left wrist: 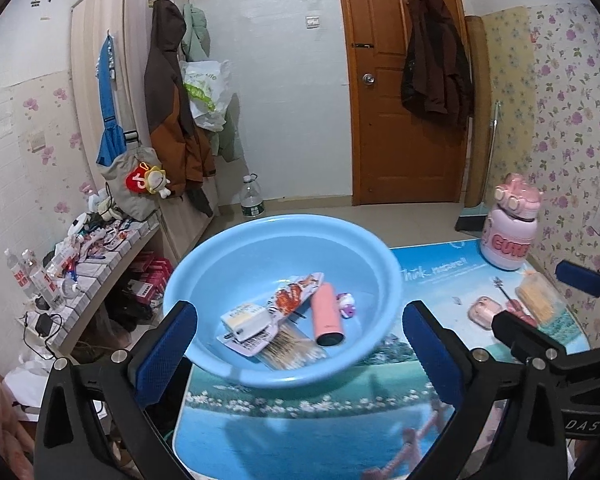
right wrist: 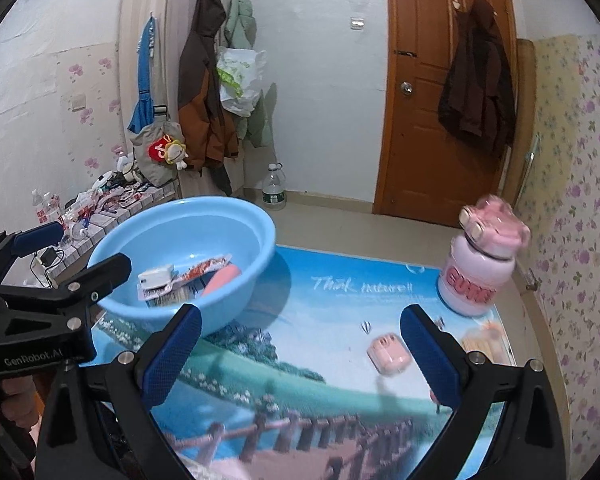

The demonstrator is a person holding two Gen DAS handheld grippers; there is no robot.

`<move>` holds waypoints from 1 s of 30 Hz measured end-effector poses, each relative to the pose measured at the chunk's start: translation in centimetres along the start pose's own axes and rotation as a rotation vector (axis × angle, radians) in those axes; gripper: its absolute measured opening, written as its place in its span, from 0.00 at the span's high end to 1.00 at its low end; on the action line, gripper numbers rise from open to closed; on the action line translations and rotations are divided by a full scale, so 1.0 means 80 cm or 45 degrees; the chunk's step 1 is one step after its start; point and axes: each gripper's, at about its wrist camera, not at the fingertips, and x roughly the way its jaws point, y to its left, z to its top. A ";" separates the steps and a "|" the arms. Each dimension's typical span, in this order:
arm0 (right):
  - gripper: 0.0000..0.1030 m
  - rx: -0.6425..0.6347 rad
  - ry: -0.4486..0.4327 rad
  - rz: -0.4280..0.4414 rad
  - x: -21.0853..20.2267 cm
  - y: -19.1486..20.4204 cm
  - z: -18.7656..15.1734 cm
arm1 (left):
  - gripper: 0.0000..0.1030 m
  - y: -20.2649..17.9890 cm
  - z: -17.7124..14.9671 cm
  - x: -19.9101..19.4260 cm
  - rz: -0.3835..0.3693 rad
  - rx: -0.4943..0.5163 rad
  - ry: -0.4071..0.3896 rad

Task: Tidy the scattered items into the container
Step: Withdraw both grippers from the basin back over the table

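A light blue basin (left wrist: 260, 225) stands on the table's left end. It holds a white box (left wrist: 246, 322), a red-and-white snack packet (left wrist: 294, 296), a pink cylinder (left wrist: 327, 318), a small purple toy (left wrist: 346, 305) and a pack of cotton swabs (left wrist: 290, 354). My left gripper (left wrist: 300, 354) is open just before the basin's near rim, gripping nothing. On the table to the right lie a small pink case (right wrist: 388, 354), a blurred orange-yellow box (right wrist: 485, 340) and a thin red stick (left wrist: 514, 306). My right gripper (right wrist: 302, 356) is open above the table, left of the pink case.
A pink-and-white bottle (right wrist: 478, 272) stands at the table's (right wrist: 320, 320) far right corner. A cluttered low shelf (left wrist: 112, 256) runs along the left wall beside a wardrobe (left wrist: 100, 80). A water bottle (left wrist: 252, 196) sits on the floor, and a brown door (left wrist: 404, 100) is behind.
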 end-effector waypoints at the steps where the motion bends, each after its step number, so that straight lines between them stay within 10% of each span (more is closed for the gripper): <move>1: 0.03 0.008 0.002 -0.003 -0.004 -0.003 -0.003 | 0.00 -0.004 -0.001 -0.005 -0.005 -0.001 -0.007; 30: 0.00 0.164 -0.019 -0.112 -0.095 -0.048 -0.070 | 0.00 -0.059 -0.061 -0.056 -0.089 0.001 0.033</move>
